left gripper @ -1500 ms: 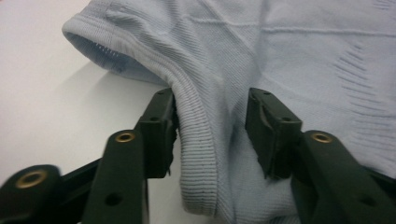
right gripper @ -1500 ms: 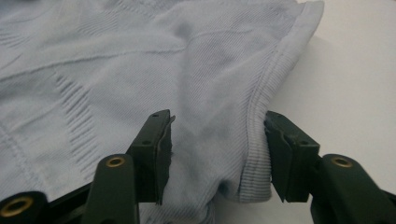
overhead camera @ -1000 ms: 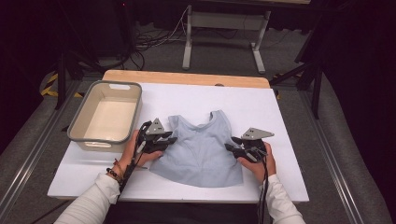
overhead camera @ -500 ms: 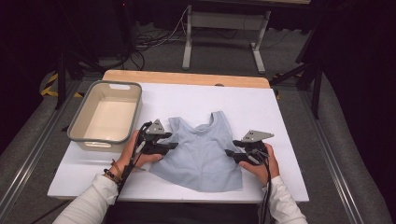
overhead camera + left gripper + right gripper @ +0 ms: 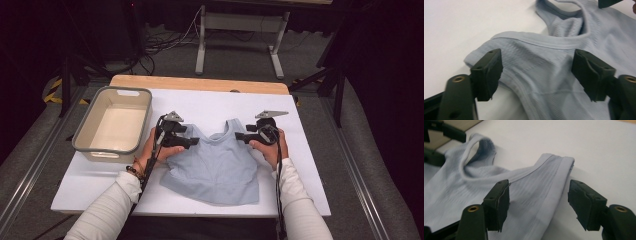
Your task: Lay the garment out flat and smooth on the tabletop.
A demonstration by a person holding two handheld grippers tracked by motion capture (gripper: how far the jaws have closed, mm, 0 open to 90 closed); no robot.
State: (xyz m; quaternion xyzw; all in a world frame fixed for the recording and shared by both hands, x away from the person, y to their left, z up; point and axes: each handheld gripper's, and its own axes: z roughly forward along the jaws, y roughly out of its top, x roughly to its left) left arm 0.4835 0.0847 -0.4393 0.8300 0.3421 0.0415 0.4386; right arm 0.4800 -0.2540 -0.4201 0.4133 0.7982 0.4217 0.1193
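A pale blue ribbed tank top [image 5: 215, 167] lies spread flat on the white table, straps pointing away.

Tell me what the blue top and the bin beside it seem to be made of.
Blue top: likely a soft knit fabric, matte; fine ribbed texture and stitched edge bands show in the gripper views.
Bin: probably moulded plastic, smooth beige inside with a grey rim and a cut-out handle.

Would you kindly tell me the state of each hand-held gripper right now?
Left hand-held gripper: open, jaws just opened, over the light blue top, pads off it.
Right hand-held gripper: open, jaws just opened, holding nothing.
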